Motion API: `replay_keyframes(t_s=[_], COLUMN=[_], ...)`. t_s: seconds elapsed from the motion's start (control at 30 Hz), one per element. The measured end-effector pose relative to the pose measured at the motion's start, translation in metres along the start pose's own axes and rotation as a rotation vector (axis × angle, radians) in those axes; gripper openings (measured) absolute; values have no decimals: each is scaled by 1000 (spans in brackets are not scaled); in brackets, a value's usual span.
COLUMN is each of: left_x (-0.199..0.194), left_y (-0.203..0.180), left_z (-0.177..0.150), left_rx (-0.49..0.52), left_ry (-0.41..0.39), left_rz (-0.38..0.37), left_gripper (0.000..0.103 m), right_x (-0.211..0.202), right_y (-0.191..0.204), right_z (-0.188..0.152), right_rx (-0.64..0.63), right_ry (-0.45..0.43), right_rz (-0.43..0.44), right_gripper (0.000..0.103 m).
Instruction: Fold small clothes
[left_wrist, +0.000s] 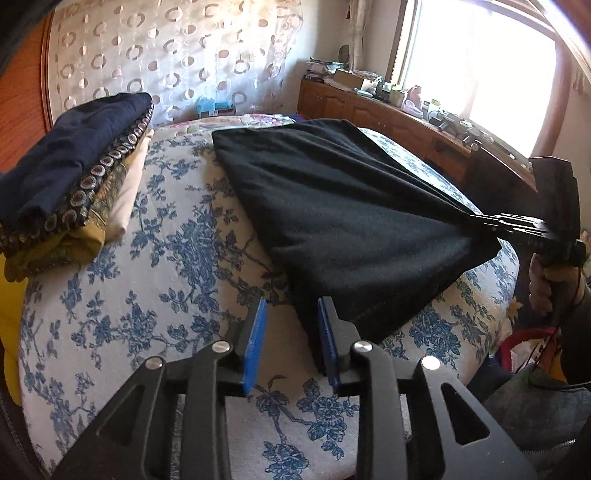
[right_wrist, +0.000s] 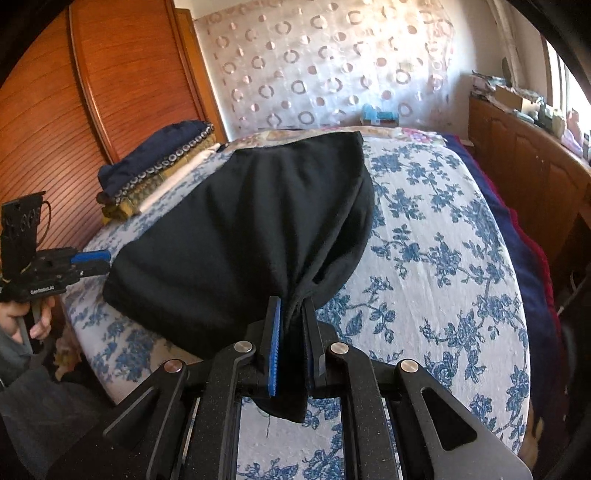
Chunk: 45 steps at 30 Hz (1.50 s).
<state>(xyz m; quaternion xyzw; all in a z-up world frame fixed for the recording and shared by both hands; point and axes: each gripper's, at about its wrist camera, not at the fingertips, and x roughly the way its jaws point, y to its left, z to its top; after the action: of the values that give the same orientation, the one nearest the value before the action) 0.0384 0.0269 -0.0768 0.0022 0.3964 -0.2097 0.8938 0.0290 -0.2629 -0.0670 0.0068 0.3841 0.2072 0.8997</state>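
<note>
The black cloth (left_wrist: 332, 206) is lying across the middle of the bed (left_wrist: 147, 266), already doubled over, with its folded edge at the far side and its open edges coming toward the near side. The right gripper (right_wrist: 291, 332) is pinching the near right corner of it, blue pads (right_wrist: 272, 354) pressed together on a bunch of fabric, a small tail hanging out below the jaws. That corner is lifting slightly off the sheet and drawing creases toward the grip, which is probably keeping the layers lined up while they settle.

The left gripper (left_wrist: 291, 332) is sitting at the near left corner with its jaws spread a little. The cloth edge is lying just against the right pad (left_wrist: 327, 332), but nothing is being squeezed, so this corner looks released onto the bed. Seen from the right wrist, that gripper is level with the cloth's left edge, its tips just beside it.

At the far left a pile (left_wrist: 74, 173) of folded things is resting near the wardrobe (right_wrist: 74, 110), well apart from the cloth; likely the finished stack. Judging by this, one fold is nearly laid, and the right corner is waiting to be let go.
</note>
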Motion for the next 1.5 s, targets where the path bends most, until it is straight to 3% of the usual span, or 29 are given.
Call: replay_keyframes(t_s=[0.17, 0.23, 0.3, 0.37, 0.87, 0.93, 1.0, 1.1, 1.17, 1.3, 1.5], left_x=[7, 9, 12, 14, 17, 16, 15, 12, 7, -15, -24], left_y=[-6, -9, -12, -14, -18, -17, -17, -18, -21, -26, -13], left_z=[-2, -3, -5, -6, -12, -12, -13, -13, -5, 30, 82], left_rx=[-1, 2, 10, 18, 8, 1, -3, -8, 13, 72, 53], left_ry=[12, 19, 28, 40, 22, 20, 14, -1, -9, -84, -188], left_rz=[-24, -38, -44, -40, -12, -18, -22, -50, -66, -68, -57], left_gripper=[28, 29, 34, 35, 35, 35, 32, 9, 2, 1, 1], right_x=[2, 3, 4, 5, 10, 10, 11, 12, 10, -5, -21], right_y=[0, -1, -2, -5, -2, 0, 1, 2, 2, 2, -3], right_z=[-4, -5, -6, -7, -19, -20, -20, -21, -20, 0, 49], right_rx=[-8, -4, 5, 18, 13, 2, -4, -6, 3, -10, -21], right_ry=[7, 10, 12, 16, 42, 41, 42, 44, 31, -59, -200], right_rz=[-22, -37, -53, -61, -29, -29, -15, 10, 27, 70, 93], right_gripper=[14, 25, 42, 46, 48, 47, 30, 13, 9, 7, 7])
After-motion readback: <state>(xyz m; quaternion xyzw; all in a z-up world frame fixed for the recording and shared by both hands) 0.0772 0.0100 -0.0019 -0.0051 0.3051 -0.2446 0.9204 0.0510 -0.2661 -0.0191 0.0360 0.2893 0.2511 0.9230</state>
